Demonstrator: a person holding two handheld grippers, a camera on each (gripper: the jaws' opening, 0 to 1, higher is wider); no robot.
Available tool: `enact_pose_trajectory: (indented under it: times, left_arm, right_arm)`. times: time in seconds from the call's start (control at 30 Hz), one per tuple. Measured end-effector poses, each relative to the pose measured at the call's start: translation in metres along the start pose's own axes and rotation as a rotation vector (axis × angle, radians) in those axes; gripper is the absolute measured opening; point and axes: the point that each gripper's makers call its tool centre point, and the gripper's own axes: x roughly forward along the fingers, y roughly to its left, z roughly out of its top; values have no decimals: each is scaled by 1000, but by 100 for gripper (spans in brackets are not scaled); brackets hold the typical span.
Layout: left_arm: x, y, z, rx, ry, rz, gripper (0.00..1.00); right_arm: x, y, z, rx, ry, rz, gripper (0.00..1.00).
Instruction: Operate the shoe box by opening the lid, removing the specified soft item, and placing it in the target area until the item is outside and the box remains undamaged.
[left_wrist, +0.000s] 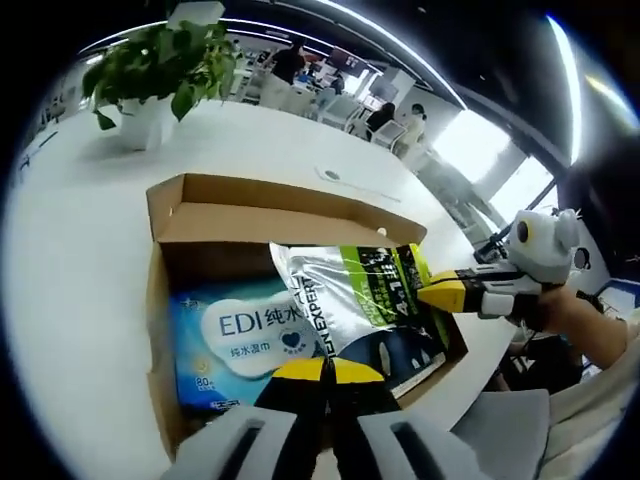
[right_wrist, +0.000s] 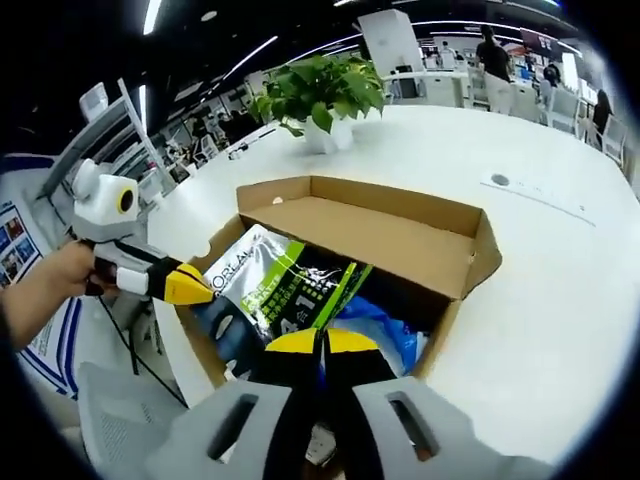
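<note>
while both tongs (left_wrist: 325, 368) (right_wrist: 320, 342) sit closed, silver pouch (left_wrist: 345, 295) covers wipes pack (left_wrist: 235, 340) in box (left_wrist: 250, 215).

Silver pouch (left_wrist: 340, 295) in open box (left_wrist: 200, 215)

Matt cardboard box (left_wrist: 290, 215); glossy (probably foil) pouch (left_wrist: 350, 290).

I'm seeing the brown shoe box (left_wrist: 300, 215) lying open, its silver-green soft pouch (left_wrist: 350, 295) tilting toward three o'clock.
</note>
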Motion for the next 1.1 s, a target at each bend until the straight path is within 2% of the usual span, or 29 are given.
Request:
enact_pose_trajectory:
  times: [0.53, 1.1]
  left_arm:
    - [14, -41, 7, 70, 20, -40, 0]
    - [35, -71, 8, 129, 47, -76, 0]
  right_arm:
    - [-41, -23, 4, 70, -60, -46, 0]
    - [-71, -52, -10, 122, -68, -91, 0]
